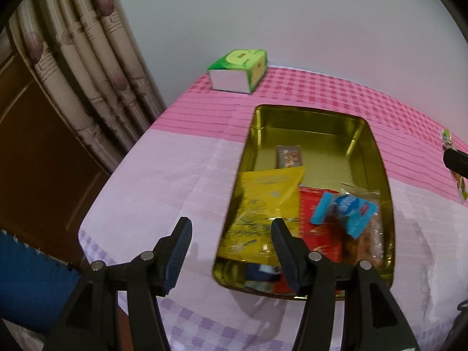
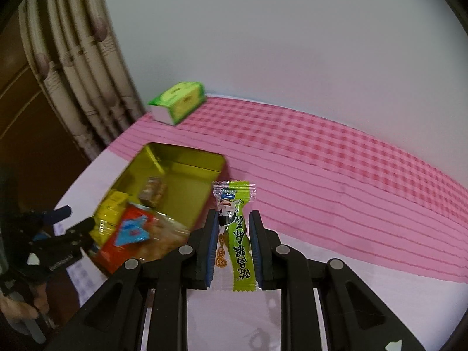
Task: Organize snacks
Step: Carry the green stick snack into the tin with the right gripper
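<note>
Green-and-clear candy wrapper [image 2: 234,234] with a cartoon face and crimped ends — clamped upright in the right gripper [image 2: 233,228]; left gripper [image 1: 231,231] spread, empty, over the gold tin [image 1: 321,122].

— Background items, please.
— Tissue box [image 1: 238,70], green with a white end, lying at the far left corner of the table, close to the wall [image 1: 292,14].
— Covering?
— Tablecloth [image 1: 163,181]: pink check at the far side, pale with lilac squares at the near edge.
— Left of the table?
— Curtain [image 1: 87,67], beige, patterned, in folds; brown wooden panelling [image 1: 35,146] beside it.
</note>
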### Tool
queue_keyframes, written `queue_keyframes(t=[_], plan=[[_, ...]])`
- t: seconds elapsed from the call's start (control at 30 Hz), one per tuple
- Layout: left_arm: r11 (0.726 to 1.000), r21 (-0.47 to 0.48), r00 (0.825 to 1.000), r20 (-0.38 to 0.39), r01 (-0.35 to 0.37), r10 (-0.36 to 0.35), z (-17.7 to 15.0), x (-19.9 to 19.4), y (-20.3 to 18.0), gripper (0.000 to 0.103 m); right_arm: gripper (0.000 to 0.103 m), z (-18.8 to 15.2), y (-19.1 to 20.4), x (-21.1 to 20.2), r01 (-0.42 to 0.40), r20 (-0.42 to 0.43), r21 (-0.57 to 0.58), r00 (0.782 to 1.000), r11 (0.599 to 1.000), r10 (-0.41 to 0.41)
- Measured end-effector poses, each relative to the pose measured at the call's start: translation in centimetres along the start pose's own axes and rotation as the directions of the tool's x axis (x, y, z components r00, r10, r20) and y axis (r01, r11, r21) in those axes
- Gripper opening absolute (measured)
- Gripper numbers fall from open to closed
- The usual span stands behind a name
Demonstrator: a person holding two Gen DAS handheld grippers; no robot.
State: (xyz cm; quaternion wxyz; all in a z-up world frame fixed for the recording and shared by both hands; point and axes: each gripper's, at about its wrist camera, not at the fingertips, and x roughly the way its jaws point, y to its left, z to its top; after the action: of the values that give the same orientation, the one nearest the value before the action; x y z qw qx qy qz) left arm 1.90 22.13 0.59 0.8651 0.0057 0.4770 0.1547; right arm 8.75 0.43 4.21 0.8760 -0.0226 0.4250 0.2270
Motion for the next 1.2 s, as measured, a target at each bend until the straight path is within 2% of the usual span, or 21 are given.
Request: queue_keyframes(t=[0.2, 0.4, 1.2], plan=[[0.998, -0.060, 1.000, -0.023, -0.008, 0.006, -0.3, 0.3, 2.0, 0.058, 0.019, 0.7, 2.4, 1.5, -0.036, -0.017, -0.028, 0.999, 0.999, 0.035], [0.997, -0.079, 1.000, -0.026, -0.012, 0.010, -0.2, 0.5, 2.5, 0.058, 0.019, 1.0, 3.6, 3.2, -0.061, -0.042, -0.024, 0.997, 0.998, 0.059], [0.995, -0.099, 0.999, -0.038, -0.006, 0.002, -0.1, 0.9, 2.9, 0.058, 0.019, 1.7, 5.7, 8.9, -0.043, -0.136, -0.065, 0.990, 0.997, 0.034]])
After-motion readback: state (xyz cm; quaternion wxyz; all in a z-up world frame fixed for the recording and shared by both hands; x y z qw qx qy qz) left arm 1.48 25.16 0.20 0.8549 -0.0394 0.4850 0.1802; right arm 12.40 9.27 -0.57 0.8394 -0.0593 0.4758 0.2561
